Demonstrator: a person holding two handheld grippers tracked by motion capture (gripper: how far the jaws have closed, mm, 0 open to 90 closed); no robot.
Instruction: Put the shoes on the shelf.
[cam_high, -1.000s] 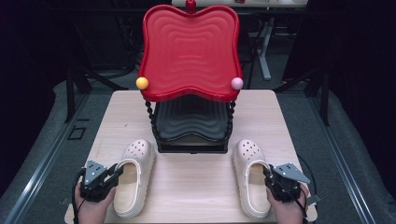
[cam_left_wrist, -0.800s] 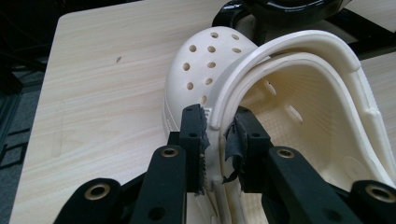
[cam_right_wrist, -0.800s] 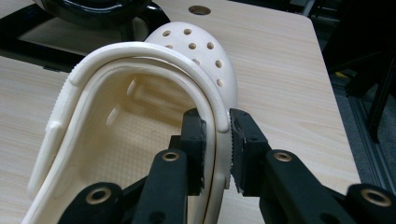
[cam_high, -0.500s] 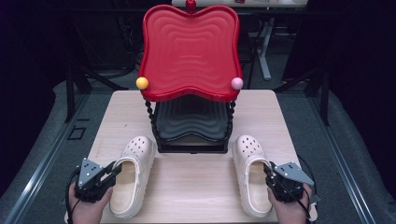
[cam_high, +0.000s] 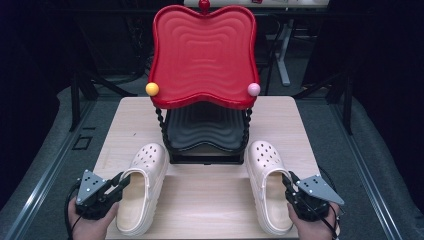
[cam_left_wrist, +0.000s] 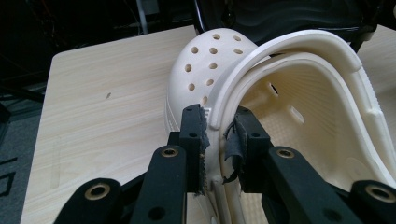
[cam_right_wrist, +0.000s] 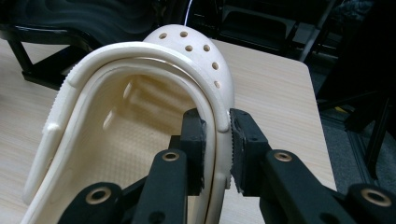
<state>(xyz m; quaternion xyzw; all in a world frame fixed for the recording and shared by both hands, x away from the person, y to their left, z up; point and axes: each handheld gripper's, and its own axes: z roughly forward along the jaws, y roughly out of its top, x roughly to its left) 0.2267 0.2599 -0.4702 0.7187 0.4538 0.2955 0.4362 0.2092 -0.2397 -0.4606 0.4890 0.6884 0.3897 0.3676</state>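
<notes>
left hand-held gripper (cam_left_wrist: 218, 135): clamps left clog (cam_left_wrist: 299, 107) rim | right hand-held gripper (cam_right_wrist: 217, 140): clamps right clog (cam_right_wrist: 140, 112) rim

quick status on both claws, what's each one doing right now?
Left claw: shut on the side wall of the left clog.
Right claw: shut on the side wall of the right clog.

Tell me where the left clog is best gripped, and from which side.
Grip the left clog on its thin outer side wall near the heel, coming from the person's side. The upright rim fits between the jaws, as the left gripper shows.
</notes>
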